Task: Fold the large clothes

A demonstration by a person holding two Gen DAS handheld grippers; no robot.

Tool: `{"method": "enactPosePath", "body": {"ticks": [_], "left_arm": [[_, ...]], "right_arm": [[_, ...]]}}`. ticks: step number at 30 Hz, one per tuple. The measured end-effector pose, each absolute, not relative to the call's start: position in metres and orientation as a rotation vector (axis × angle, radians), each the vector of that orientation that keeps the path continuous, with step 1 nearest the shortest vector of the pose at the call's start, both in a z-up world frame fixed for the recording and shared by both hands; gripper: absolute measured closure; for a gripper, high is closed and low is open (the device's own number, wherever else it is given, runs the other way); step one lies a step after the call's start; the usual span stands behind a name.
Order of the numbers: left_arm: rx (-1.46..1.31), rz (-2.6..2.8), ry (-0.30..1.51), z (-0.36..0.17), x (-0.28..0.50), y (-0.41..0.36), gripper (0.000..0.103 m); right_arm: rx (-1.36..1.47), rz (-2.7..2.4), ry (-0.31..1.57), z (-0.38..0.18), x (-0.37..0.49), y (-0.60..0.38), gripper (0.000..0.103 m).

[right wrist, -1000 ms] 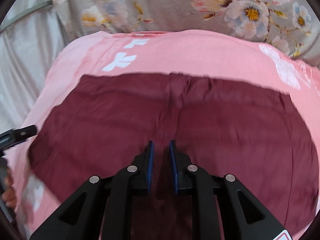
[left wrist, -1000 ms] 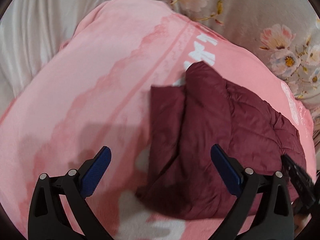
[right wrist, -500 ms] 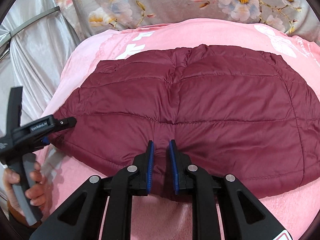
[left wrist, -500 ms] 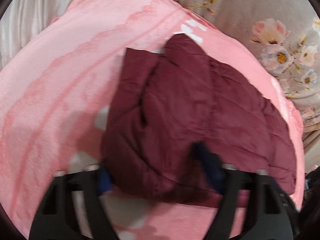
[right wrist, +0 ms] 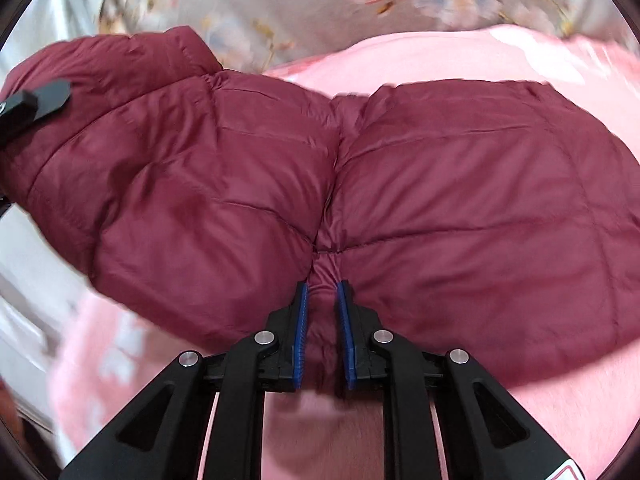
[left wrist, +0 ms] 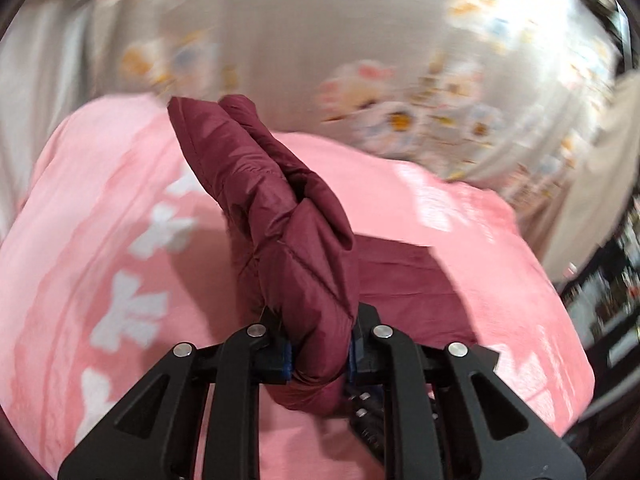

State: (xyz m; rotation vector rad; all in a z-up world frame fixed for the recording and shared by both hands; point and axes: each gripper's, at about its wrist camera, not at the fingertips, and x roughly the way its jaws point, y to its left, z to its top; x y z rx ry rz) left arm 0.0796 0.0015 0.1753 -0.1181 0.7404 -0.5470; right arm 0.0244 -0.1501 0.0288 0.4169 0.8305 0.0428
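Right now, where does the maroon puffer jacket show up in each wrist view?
Left wrist: the maroon puffer jacket stands up through the centre as a bunched fold, clamped in the left gripper.
Right wrist: it spreads across the middle of the picture, its near edge pinched in the right gripper.
Shared landmark: the pink blanket under it, below the floral fabric.

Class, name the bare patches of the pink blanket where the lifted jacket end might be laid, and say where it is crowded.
Bare blanket lies left of the raised jacket, by the white bows, and on the far right toward the floral sheet. The middle is crowded: the jacket spreads there, pinched by the left claw and the right claw.
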Motion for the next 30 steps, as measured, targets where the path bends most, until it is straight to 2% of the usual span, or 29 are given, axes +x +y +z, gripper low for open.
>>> {"method": "enactPosePath", "body": {"ticks": [7, 12, 19, 21, 23, 24, 25, 26, 27, 29, 30], "left_arm": [[-0.014, -0.691, 0.787, 0.165, 0.067, -0.103, 0.086], [0.073, -0.734, 0.905, 0.114, 0.062, -0.175, 0.086], [0.159, -0.662, 1.034, 0.045, 0.054, -0.219, 0.082], [0.141, -0.676, 1.043, 0.049, 0.05, -0.22, 0.071], [0.055, -0.737, 1.061, 0.067, 0.047, -0.21, 0.047], [-0.009, -0.764, 1.053, 0.082, 0.047, -0.197, 0.041], [-0.052, -0.777, 1.028, 0.096, 0.047, -0.187, 0.03], [-0.09, -0.781, 0.989, 0.11, 0.048, -0.174, 0.025], [-0.125, -0.756, 0.918, 0.13, 0.05, -0.154, 0.024], [-0.121, -0.67, 0.839, 0.148, 0.058, -0.133, 0.02], [-0.092, -0.574, 0.796, 0.155, 0.071, -0.121, 0.02]], "right_arm": [[0.407, -0.166, 0.85, 0.057, -0.029, -0.22, 0.088], [0.411, -0.319, 0.88, 0.056, -0.065, -0.268, 0.087], [0.35, -0.448, 0.902, 0.069, -0.101, -0.302, 0.087], [0.35, -0.451, 0.895, 0.076, -0.102, -0.307, 0.087], [0.344, -0.449, 0.882, 0.086, -0.103, -0.311, 0.086], [0.34, -0.445, 0.87, 0.092, -0.101, -0.317, 0.086], [0.335, -0.438, 0.857, 0.098, -0.1, -0.318, 0.084], [0.319, -0.43, 0.834, 0.11, -0.098, -0.316, 0.077], [0.309, -0.425, 0.821, 0.117, -0.095, -0.313, 0.073], [0.278, -0.402, 0.783, 0.137, -0.085, -0.306, 0.057], [0.264, -0.379, 0.763, 0.147, -0.077, -0.302, 0.055]]}}
